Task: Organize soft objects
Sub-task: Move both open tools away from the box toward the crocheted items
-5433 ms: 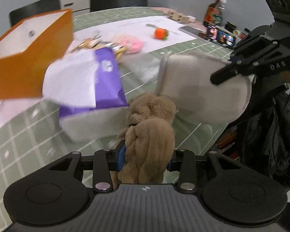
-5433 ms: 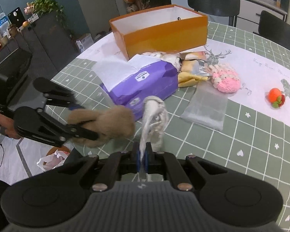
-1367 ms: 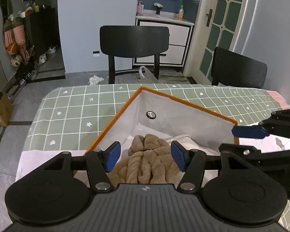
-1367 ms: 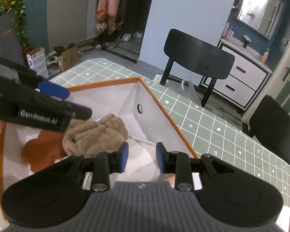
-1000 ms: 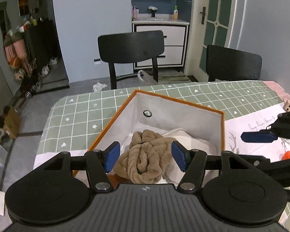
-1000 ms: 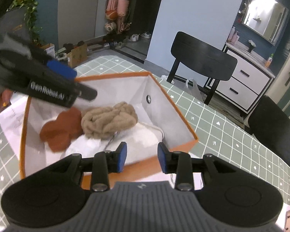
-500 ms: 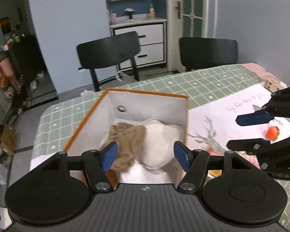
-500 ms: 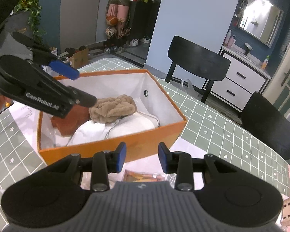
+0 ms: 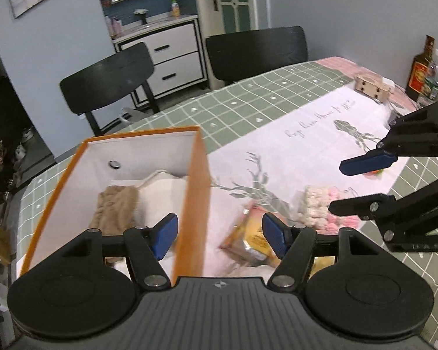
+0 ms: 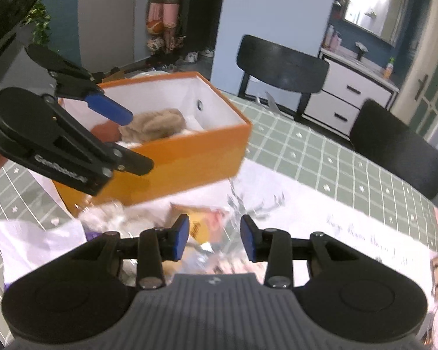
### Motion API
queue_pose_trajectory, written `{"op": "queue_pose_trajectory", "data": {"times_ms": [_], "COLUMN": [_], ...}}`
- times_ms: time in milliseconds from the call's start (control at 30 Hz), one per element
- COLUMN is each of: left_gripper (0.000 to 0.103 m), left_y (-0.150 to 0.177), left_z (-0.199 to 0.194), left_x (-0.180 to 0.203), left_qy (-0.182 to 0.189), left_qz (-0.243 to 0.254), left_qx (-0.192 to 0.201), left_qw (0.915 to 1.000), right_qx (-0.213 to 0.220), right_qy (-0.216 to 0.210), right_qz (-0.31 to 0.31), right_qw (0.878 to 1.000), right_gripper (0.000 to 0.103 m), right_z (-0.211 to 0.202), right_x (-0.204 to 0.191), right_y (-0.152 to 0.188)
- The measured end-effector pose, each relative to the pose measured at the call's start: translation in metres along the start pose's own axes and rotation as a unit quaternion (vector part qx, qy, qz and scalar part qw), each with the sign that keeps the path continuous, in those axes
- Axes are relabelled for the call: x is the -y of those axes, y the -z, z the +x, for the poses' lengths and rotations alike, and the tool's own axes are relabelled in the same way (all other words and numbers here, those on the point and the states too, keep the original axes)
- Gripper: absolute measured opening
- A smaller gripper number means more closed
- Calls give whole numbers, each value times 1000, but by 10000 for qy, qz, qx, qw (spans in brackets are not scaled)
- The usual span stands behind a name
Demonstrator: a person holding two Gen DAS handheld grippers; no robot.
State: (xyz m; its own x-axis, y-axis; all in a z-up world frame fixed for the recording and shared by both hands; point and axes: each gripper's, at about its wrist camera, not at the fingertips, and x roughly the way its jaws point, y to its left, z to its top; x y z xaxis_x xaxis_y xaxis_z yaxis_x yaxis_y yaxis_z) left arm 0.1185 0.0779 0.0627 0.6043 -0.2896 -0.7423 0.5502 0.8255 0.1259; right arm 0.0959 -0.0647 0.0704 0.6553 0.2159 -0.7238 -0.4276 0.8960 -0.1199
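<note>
An orange cardboard box [image 9: 202,180] with white inner walls and a round metal eyelet in its end wall stands on the surface [image 9: 248,99], which wears a green cloth with a white grid and a pale printed runner. Inside the box lie a tan knitted piece [image 9: 116,207] with a thick ropy, cabled texture, a smooth cream-white cushion [image 9: 163,192] just beside it, and, in the right wrist view, a rust-brown soft piece [image 10: 103,131] toward the near end. Outside the box, by its long side, lie a crinkly yellow-and-orange packet [image 9: 249,237] and a bobbly pink-and-cream knitted item [image 9: 324,207], both blurred. The left gripper [image 9: 219,233] points down at a slant over the box's long wall, its blue-padded fingers spread wide with nothing between them. The right gripper [image 10: 213,237] also tilts downward, over the blurred packet and clear film by the box, its fingers apart by a moderate gap and holding nothing. In the left wrist view the right gripper reaches in from the right edge above the pink item. Two black chairs [image 9: 111,75] stand at the far edge.
</note>
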Motion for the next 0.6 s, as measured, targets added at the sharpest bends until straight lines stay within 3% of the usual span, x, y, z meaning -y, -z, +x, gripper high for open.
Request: {"op": "queue_pose_trajectory", "data": {"times_ms": [600], "left_gripper": [78], "left_y": [-18], "left_z": [52], "left_x": [96], "left_qy": [372], "left_qz": [758], "left_qx": [-366], "left_qw": [9958], "right_qx": [324], "right_qy": [217], "right_qz": [1548], "right_qw": [9872], "right_gripper": [45], "right_z": [-30], "right_x": [107], "right_y": [94]}}
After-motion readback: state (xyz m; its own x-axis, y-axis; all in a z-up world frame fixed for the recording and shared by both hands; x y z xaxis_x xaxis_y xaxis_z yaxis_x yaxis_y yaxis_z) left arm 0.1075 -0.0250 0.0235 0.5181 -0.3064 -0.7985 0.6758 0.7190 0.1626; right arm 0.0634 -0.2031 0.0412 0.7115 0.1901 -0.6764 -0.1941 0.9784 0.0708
